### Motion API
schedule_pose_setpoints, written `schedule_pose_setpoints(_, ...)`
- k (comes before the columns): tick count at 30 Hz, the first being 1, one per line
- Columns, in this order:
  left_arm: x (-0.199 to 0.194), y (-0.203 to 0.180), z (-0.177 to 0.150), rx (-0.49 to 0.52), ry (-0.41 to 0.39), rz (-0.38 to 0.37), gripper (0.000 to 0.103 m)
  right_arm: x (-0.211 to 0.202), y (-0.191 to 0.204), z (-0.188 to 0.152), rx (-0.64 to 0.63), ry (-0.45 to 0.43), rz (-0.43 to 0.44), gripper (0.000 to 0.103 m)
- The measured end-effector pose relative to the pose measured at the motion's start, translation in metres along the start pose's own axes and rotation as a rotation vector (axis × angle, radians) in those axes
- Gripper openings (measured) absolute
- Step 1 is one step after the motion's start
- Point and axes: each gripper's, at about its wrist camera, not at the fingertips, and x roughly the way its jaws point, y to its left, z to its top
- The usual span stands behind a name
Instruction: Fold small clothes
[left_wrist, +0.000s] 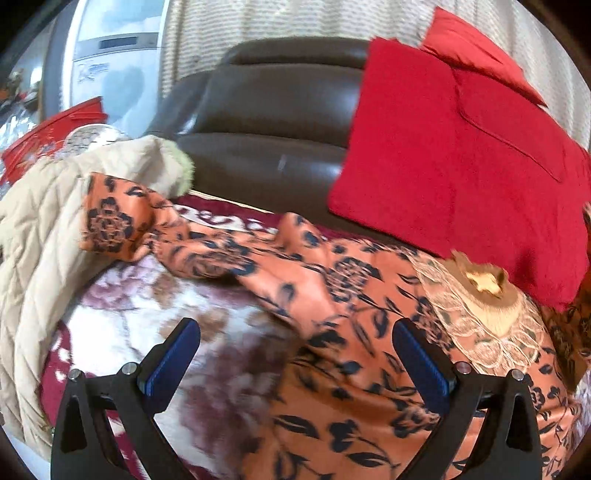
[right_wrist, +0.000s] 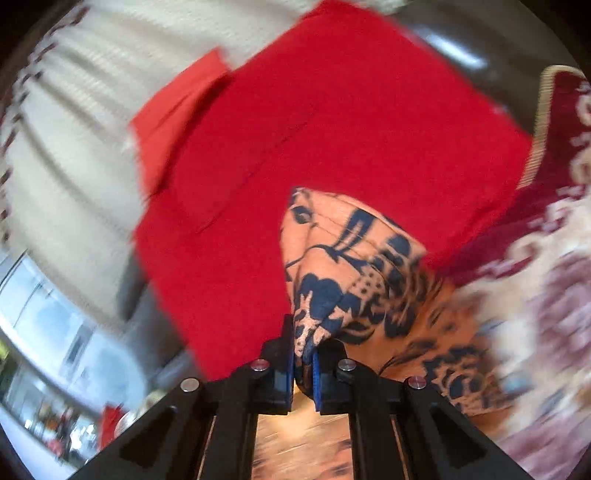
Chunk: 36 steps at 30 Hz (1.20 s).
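Note:
An orange garment with a dark blue flower print (left_wrist: 332, 295) lies spread over a floral blanket (left_wrist: 155, 317), with a lace neck patch (left_wrist: 484, 317) at the right and a sleeve (left_wrist: 110, 221) reaching left. My left gripper (left_wrist: 295, 354) is open and empty, just above the garment's left edge. My right gripper (right_wrist: 303, 354) is shut on a bunched part of the same orange garment (right_wrist: 351, 266) and holds it up, in front of red cloth.
A red cushion or folded red cloth (left_wrist: 454, 155) leans on a dark leather sofa back (left_wrist: 277, 122). A cream quilted jacket (left_wrist: 48, 236) lies at the left. A white appliance (left_wrist: 110, 62) stands behind. The right wrist view is motion-blurred.

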Motion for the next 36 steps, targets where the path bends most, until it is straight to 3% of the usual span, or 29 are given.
schedule_pose_setpoints(4,-0.001,0.022,0.004,-0.068,-0.004,0.01,0.103,0.053,0.066,-0.055,-0.023,0.094,0.114,0.008)
schedule_pose_setpoints(7,0.0,0.036,0.005,-0.11,0.008,0.01,0.103,0.103,0.09,-0.097,0.004,0.225,0.209,0.013)
schedule_pose_setpoints(8,0.001,0.042,0.006,-0.125,0.013,0.017,0.103,0.109,0.103,-0.115,0.002,0.266,0.232,0.019)
schedule_pose_setpoints(9,0.001,0.046,0.006,-0.136,0.017,0.021,0.103,0.118,0.114,-0.129,-0.01,0.312,0.253,0.027)
schedule_pose_setpoints(11,0.005,0.059,0.008,-0.177,0.032,0.024,0.103,0.129,0.125,-0.149,-0.036,0.366,0.282,0.086)
schedule_pose_setpoints(12,0.006,0.065,0.008,-0.197,0.037,0.026,0.103,0.122,0.129,-0.157,-0.045,0.363,0.293,0.09)
schedule_pose_setpoints(14,0.009,0.076,0.008,-0.235,0.046,0.038,0.103,0.11,0.126,-0.158,-0.1,0.31,0.271,0.09)
schedule_pose_setpoints(17,0.016,0.09,0.009,-0.277,0.06,0.065,0.103,0.087,0.111,-0.157,-0.227,0.254,0.1,0.088)
schedule_pose_setpoints(20,0.022,0.108,0.011,-0.307,0.072,0.104,0.103,0.108,0.087,-0.169,-0.319,0.364,-0.06,0.074)
schedule_pose_setpoints(22,0.024,0.126,0.01,-0.356,0.08,0.125,0.103,0.122,0.065,-0.197,-0.412,0.453,-0.178,0.067)
schedule_pose_setpoints(24,0.024,0.143,0.008,-0.396,0.092,0.148,0.103,0.132,0.046,-0.22,-0.477,0.507,-0.23,0.059)
schedule_pose_setpoints(26,0.024,0.16,0.006,-0.431,0.099,0.161,0.103,0.119,0.045,-0.223,-0.511,0.449,-0.168,0.058)
schedule_pose_setpoints(29,0.026,0.18,0.007,-0.464,0.106,0.125,0.103,0.084,0.047,-0.213,-0.468,0.335,0.021,0.058)
schedule_pose_setpoints(32,0.038,0.183,0.019,-0.444,0.127,0.069,0.103,0.061,0.035,-0.212,-0.469,0.228,0.085,0.058)
schedule_pose_setpoints(34,0.059,0.181,0.033,-0.418,0.196,-0.004,0.103,0.063,0.028,-0.211,-0.436,0.219,0.109,0.058)
schedule_pose_setpoints(36,0.074,0.178,0.046,-0.413,0.227,-0.002,0.103,0.055,0.022,-0.201,-0.381,0.233,0.111,0.058)
